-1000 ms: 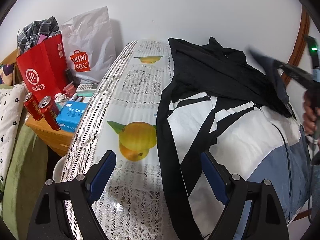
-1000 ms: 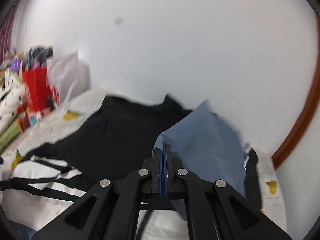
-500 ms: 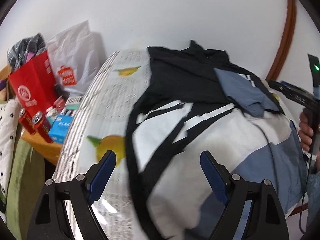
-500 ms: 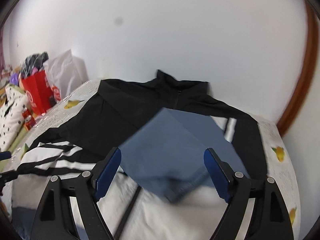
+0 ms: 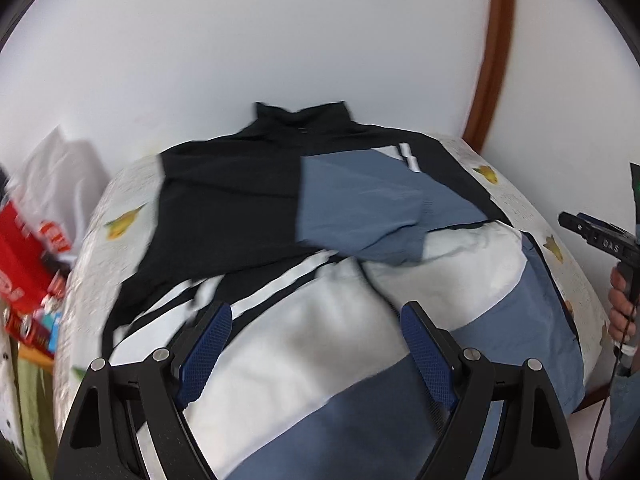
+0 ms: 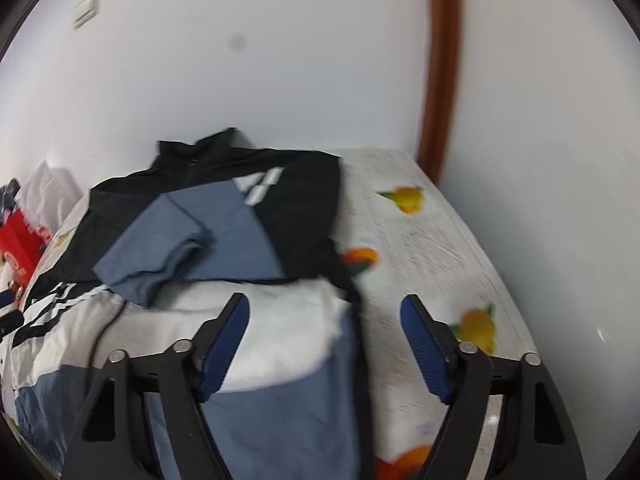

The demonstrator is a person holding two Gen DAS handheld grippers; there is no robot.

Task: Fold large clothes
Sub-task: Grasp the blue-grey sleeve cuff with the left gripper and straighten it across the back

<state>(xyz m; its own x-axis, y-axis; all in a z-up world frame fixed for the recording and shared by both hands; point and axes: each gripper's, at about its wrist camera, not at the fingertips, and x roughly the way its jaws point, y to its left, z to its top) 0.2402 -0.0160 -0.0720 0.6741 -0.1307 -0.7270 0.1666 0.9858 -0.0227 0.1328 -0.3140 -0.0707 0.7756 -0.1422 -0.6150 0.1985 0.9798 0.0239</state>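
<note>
A large black, white and blue jacket (image 5: 320, 340) (image 6: 280, 340) lies spread on the table, collar toward the wall. Its blue sleeve (image 5: 360, 208) (image 6: 176, 236) is folded across the chest. My left gripper (image 5: 316, 344) hovers open above the white middle of the jacket, nothing between its fingers. My right gripper (image 6: 326, 340) is over the jacket's right edge; its jaws stand wide and are closing a little, with no cloth pinched. In the left wrist view the right gripper's body (image 5: 600, 236) and the hand (image 5: 622, 300) holding it show at the right edge.
The table wears a white cloth (image 6: 432, 248) printed with yellow fruit. A red paper bag (image 5: 20, 264) (image 6: 18, 240), a white plastic bag (image 5: 60, 176) and cans stand off the table's left side. A white wall and brown door frame (image 6: 444, 60) lie behind.
My right gripper let go of the blue sleeve, which now rests folded on the chest, and swung to the jacket's right edge. My left gripper moved right from the tablecloth over the jacket.
</note>
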